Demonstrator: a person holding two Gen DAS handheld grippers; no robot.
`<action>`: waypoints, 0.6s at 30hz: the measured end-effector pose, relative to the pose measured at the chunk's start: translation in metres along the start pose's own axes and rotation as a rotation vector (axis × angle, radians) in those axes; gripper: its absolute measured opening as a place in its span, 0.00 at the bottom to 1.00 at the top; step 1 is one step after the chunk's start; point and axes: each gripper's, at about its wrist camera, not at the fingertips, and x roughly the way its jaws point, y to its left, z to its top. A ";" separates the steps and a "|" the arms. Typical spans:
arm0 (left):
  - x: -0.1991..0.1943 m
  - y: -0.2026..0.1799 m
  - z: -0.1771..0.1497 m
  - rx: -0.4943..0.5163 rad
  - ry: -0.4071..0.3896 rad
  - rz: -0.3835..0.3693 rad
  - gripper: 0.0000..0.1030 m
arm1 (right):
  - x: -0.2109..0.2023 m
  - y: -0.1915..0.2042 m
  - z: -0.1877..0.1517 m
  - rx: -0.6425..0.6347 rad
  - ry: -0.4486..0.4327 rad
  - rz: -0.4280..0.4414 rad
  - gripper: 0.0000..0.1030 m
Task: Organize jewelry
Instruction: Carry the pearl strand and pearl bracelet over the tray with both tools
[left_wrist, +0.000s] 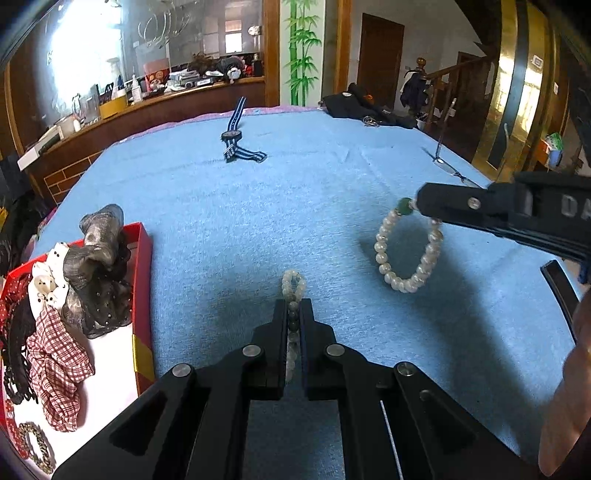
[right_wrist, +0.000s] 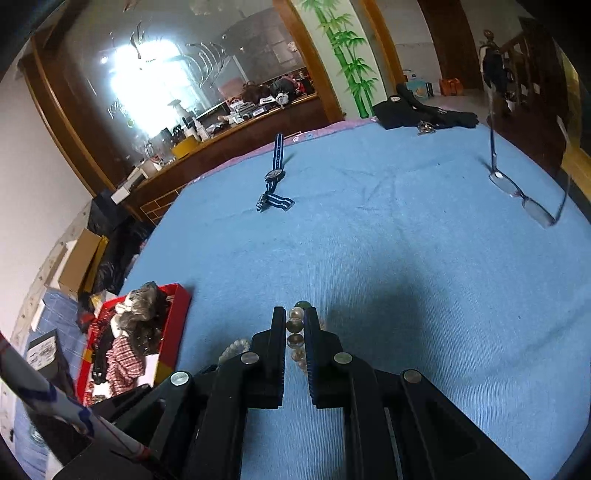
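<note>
My left gripper (left_wrist: 293, 308) is shut on a pale bead bracelet with some dark green beads (left_wrist: 293, 284), whose loop sticks out past the fingertips over the blue cloth. My right gripper (left_wrist: 419, 206) comes in from the right, shut on a white pearl bracelet with one green bead (left_wrist: 408, 254) that hangs in a ring below its tip. In the right wrist view the right gripper (right_wrist: 294, 314) pinches those pearls (right_wrist: 295, 332) between its fingers. A red box (left_wrist: 144, 280) with scrunchies stands at the left.
A blue-striped watch (left_wrist: 236, 138) lies far back on the blue cloth (left_wrist: 258, 206). Glasses (right_wrist: 524, 199) lie at the right edge, dark clothing (right_wrist: 424, 110) and keys at the far edge. A wooden counter with clutter runs behind. A hand (left_wrist: 576, 369) shows at the right.
</note>
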 end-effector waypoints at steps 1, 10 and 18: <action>-0.002 -0.001 0.000 0.004 -0.007 0.001 0.05 | -0.005 -0.001 -0.003 0.005 -0.009 0.002 0.10; -0.019 -0.008 -0.001 0.023 -0.075 0.032 0.05 | -0.034 0.001 -0.026 0.012 -0.024 -0.014 0.10; -0.053 -0.008 -0.014 0.009 -0.135 0.053 0.05 | -0.062 0.019 -0.034 -0.032 -0.048 -0.019 0.10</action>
